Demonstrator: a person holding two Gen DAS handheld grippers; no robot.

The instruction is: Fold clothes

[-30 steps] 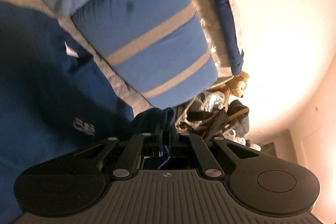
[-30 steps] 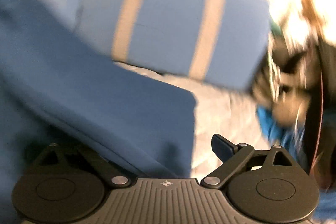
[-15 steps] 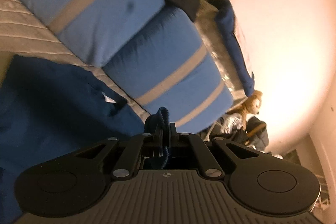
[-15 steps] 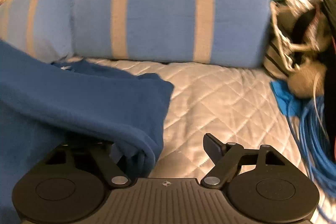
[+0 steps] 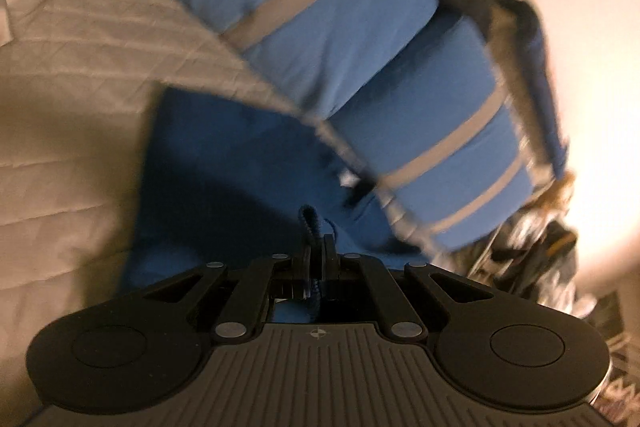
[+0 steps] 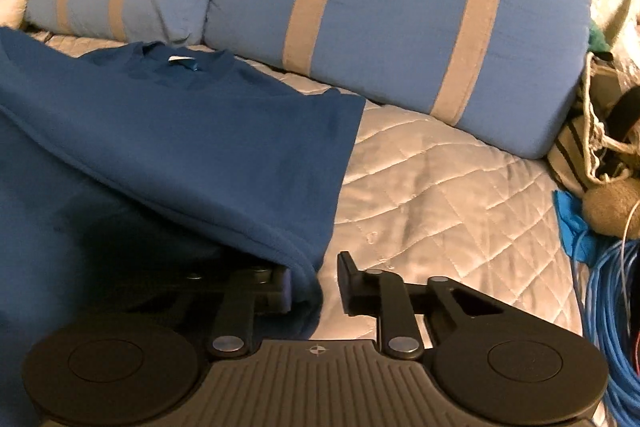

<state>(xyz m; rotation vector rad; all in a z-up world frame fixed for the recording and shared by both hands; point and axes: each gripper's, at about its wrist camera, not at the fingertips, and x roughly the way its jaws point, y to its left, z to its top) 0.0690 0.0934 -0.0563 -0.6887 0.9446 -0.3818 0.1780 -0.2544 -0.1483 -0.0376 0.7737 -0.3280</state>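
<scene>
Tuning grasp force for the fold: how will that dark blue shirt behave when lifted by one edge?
Probably floppy: the dark blue shirt drapes in soft folds over the quilt. Likely light, since the left gripper holds it by a thin pinched hem. It may slip or bunch: the closing right gripper has only a rolled fold between its jaws.

Warm, dim light washes the room, with strong glare blowing out the wall (image 5: 592, 39) on the right of the left view, which is smeared by motion blur, while the right view stays sharper, its pillows (image 6: 400, 7) bent at the fisheye edges.
</scene>
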